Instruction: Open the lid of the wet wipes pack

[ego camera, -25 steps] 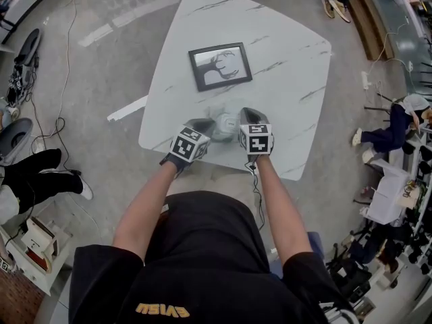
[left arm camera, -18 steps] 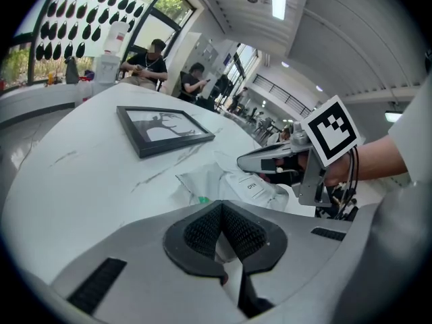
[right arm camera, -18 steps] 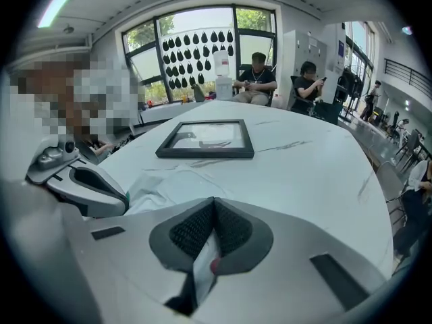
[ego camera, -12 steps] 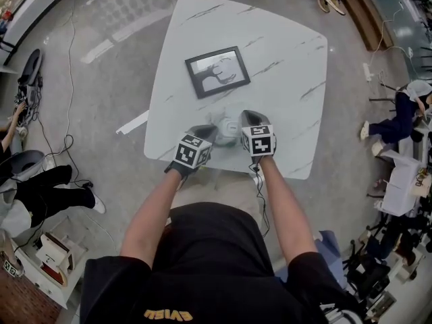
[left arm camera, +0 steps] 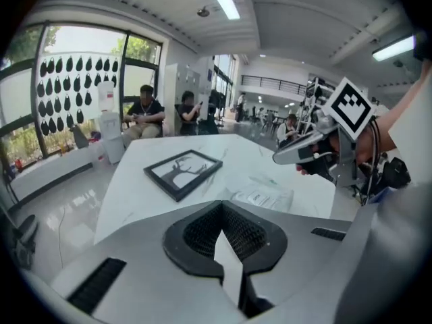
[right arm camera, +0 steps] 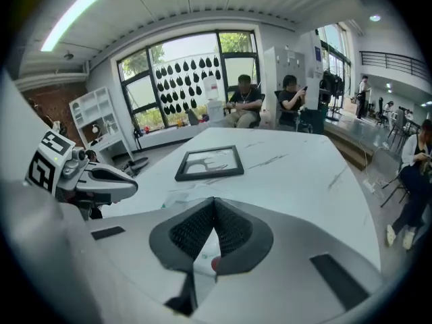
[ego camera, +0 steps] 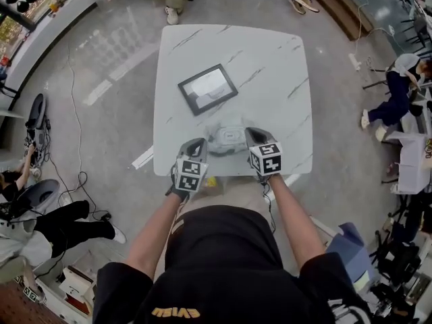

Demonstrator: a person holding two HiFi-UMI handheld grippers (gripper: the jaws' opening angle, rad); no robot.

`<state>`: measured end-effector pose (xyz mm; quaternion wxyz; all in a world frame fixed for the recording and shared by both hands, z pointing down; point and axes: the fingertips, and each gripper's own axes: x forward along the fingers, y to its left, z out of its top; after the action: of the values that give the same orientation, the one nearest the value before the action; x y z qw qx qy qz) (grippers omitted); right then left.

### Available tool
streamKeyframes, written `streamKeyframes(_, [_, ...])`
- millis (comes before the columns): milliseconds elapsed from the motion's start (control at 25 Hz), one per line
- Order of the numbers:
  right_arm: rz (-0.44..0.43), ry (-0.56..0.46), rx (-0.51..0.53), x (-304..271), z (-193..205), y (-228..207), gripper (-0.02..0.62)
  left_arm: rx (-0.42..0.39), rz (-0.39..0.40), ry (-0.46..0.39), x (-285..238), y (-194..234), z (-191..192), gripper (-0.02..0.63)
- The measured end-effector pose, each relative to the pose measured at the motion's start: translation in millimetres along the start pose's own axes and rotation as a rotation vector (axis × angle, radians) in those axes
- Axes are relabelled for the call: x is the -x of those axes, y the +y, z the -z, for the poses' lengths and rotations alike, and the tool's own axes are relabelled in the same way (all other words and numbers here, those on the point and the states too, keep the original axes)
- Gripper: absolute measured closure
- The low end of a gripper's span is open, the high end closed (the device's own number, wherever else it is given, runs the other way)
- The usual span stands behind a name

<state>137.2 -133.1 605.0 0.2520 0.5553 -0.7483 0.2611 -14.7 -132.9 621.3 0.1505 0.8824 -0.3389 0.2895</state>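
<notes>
The wet wipes pack [ego camera: 229, 139] lies on the surface [ego camera: 270, 66], near its 6 o'clock edge. The left tool [ego camera: 196, 144] is close beside the pack at 9 o'clock and the right tool [ego camera: 254, 135] at 3 o'clock. Both tools have their jaws pressed together. A picture frame [ego camera: 208, 88] lies at 11 o'clock from the pack.

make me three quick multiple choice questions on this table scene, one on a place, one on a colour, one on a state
1. Where does the wet wipes pack lie?
A) on the floor
B) on the table, between the picture frame and the person
C) on top of the frame

2. What colour is the frame's rim?
A) black
B) red
C) gold

3. The right tongs are:
A) wide open
B) clamped on the frame
C) shut

Answers:
1 B, the head view shows it near the table's near edge.
2 A, a dark rim surrounds a pale picture.
3 C, the right gripper view shows the tips meeting.
</notes>
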Motion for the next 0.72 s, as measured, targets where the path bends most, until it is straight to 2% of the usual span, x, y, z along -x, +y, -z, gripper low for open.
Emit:
streamKeyframes(120, [0.032,-0.076,-0.029,38.9,-8.6,7.0,0.594,0.028,-0.008,-0.091,37.3,2.9,-26.1,0.591])
streamKeyframes(360, [0.085,-0.231,-0.038,106.3,-36.6,13.8,0.594,0.012,-0.019,-0.268,99.4,-5.2,-79.7,0.591])
streamKeyframes(560, [0.132,-0.348,-0.061,150.1,-55.3,12.7,0.594,0.0,-0.019,-0.369,141.2,-7.3,-111.3,0.591])
streamKeyframes(720, [0.147,-0.402,-0.056,174.4,-61.0,12.0,0.594,0.013,-0.031,-0.442,163.8,-3.5,-129.9,0.591])
